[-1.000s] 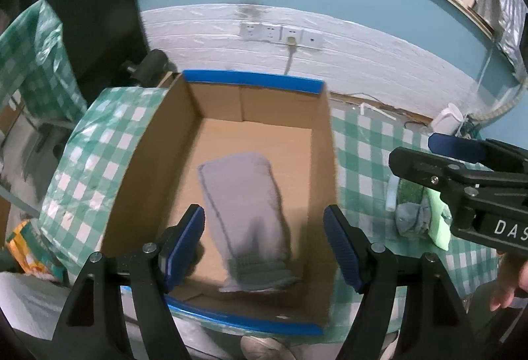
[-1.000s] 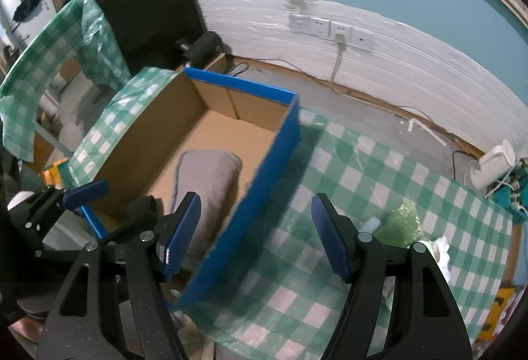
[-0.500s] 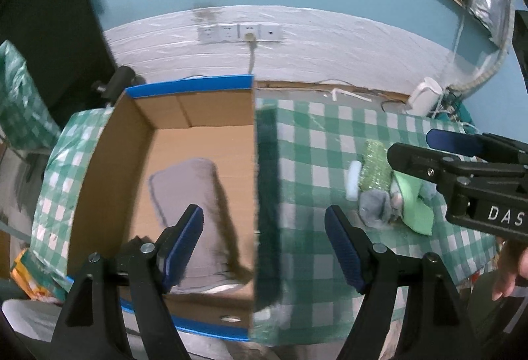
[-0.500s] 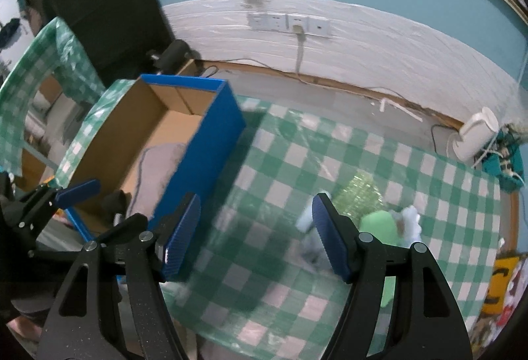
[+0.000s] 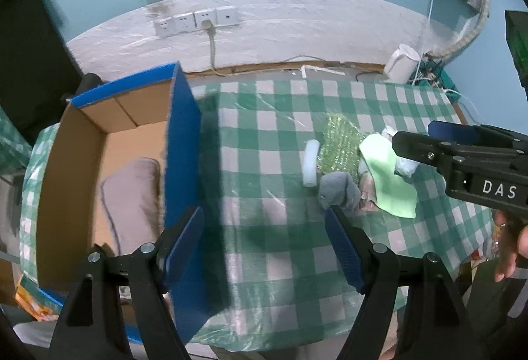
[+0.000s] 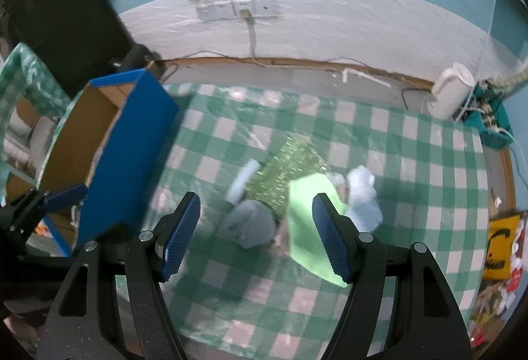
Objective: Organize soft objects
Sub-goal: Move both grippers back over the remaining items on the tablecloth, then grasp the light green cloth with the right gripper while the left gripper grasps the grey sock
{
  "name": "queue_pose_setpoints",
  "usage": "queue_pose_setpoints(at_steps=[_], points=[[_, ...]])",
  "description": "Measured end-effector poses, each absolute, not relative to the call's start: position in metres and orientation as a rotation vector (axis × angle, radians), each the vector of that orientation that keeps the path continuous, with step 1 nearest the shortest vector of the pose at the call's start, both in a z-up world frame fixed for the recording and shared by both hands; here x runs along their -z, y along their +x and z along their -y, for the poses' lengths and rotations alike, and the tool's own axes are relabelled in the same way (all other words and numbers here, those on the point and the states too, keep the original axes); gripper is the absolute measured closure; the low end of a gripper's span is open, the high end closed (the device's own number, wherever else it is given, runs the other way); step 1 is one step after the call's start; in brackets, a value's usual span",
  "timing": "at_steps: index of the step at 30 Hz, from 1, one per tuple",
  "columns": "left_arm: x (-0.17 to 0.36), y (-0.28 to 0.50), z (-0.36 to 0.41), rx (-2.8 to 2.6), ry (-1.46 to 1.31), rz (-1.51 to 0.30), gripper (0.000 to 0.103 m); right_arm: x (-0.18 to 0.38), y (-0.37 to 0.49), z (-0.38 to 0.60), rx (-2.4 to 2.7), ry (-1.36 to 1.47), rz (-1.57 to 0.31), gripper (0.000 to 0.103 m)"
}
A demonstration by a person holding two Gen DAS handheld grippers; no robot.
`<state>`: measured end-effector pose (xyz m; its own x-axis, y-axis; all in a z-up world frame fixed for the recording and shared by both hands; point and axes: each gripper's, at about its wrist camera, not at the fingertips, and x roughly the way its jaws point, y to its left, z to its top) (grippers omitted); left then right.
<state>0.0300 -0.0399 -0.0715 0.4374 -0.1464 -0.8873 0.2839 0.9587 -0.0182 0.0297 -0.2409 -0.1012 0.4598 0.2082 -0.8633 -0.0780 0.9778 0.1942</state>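
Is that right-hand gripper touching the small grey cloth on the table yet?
Apart. In the right wrist view the right gripper is open and the grey cloth lies on the checked tablecloth in the space between its fingers, neither pad meeting it.

Grey folded cloth (image 5: 132, 195) lies flat inside cardboard box (image 5: 82, 168); grey sock (image 5: 340, 191), green cloth (image 5: 389, 181) and glittery green pouch (image 5: 340, 145) sit bunched on the tablecloth

Left gripper (image 5: 264, 238) and right gripper (image 6: 255, 233) hover side by side, blue-padded fingers (image 6: 183, 234) spread wide, empty.
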Motion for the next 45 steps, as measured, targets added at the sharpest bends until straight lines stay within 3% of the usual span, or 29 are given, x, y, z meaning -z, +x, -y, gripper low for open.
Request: queue_pose_setpoints(at_steps=[21,23,31,37,45], points=[[0.142,0.051,0.092,0.299,0.222,-1.240,0.023,0.199,0.042,0.281,-0.167,0.182,-1.216,0.033],[0.144,0.052,0.094,0.301,0.228,-1.243,0.023,0.205,0.043,0.283,-0.178,0.192,-1.224,0.048],[0.147,0.060,0.098,0.309,0.228,-1.257,0.023,0.215,0.044,0.287,-0.200,0.206,-1.249,0.082],[0.150,0.064,0.106,0.321,0.224,-1.264,0.023,0.211,0.039,0.297,-0.175,0.195,-1.242,0.090],[0.149,0.066,0.119,0.346,0.225,-1.247,0.015,0.197,0.023,0.319,-0.154,0.266,-1.226,0.090]])
